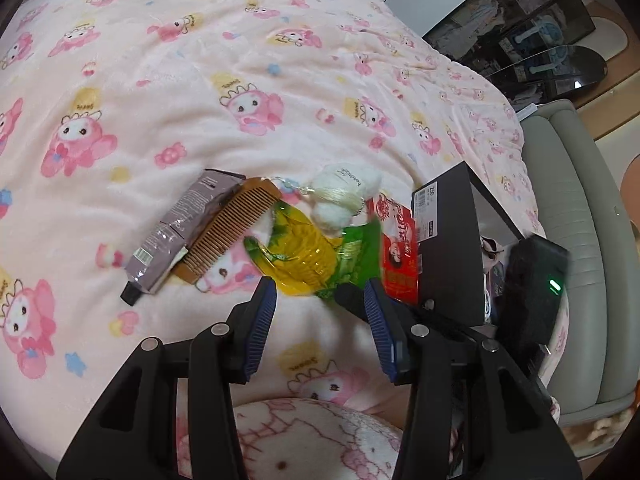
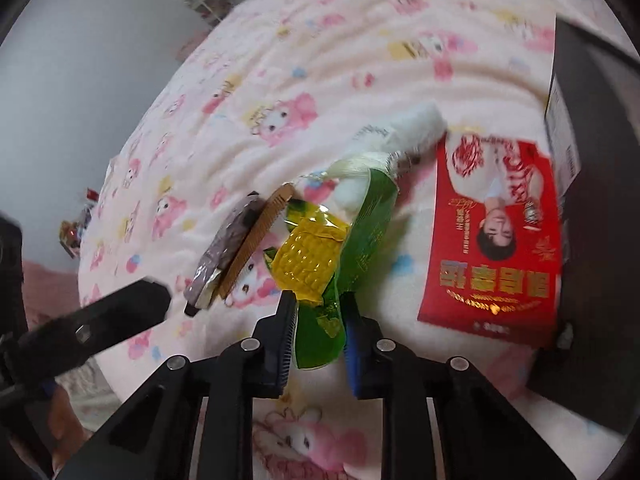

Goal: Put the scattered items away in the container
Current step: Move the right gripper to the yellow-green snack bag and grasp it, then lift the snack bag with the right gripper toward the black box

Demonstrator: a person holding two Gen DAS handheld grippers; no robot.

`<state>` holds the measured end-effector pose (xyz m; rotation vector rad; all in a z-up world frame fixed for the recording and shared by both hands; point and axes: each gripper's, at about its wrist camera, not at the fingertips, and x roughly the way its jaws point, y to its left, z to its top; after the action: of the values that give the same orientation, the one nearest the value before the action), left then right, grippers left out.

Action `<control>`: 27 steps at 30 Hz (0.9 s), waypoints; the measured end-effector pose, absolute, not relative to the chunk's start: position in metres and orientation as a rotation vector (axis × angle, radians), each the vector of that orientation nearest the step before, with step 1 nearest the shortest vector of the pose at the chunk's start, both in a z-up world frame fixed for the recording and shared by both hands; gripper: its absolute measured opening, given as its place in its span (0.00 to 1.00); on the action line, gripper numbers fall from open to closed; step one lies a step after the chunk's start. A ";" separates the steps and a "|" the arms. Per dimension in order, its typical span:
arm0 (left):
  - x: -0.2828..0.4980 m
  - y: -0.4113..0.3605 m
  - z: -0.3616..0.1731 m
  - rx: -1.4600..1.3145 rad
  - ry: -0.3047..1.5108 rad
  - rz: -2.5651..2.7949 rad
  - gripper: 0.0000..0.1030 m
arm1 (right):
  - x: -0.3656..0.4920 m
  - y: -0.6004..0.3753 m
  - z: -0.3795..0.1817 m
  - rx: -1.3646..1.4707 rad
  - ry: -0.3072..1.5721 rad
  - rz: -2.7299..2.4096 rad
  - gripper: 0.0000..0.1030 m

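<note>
Closed on the green tail of the corn snack packet point(image 2: 320, 268), our right gripper point(image 2: 320, 320) pinches it against the pink cartoon blanket point(image 2: 280, 60), while our left gripper point(image 1: 320, 300) hangs partly open and empty just short of the same packet. Crowding the packet are a wooden comb point(image 1: 228, 236) overlapping a grey tube point(image 1: 180, 228), a white plush charm point(image 1: 340, 196) and a red envelope point(image 2: 496, 240). We see the black box point(image 1: 448, 248) touching the envelope's far edge, with open blanket beyond the pile.
</note>
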<state>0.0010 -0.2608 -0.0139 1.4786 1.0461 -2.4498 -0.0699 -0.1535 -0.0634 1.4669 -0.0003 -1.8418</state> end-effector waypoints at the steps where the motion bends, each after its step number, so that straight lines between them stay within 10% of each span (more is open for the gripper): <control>1: 0.002 -0.258 -0.013 1.478 1.052 -2.444 0.45 | -0.064 -0.149 -0.058 1.447 0.005 -1.854 0.18; 27: -0.028 -0.053 -0.053 2.070 0.961 -2.613 0.52 | -0.018 0.120 -0.019 1.439 -0.340 -2.131 0.25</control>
<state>-0.0278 -0.0526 -0.0528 2.0701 0.9611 -2.6132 -0.0180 0.1198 -0.0189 1.4387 -0.3398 -2.1306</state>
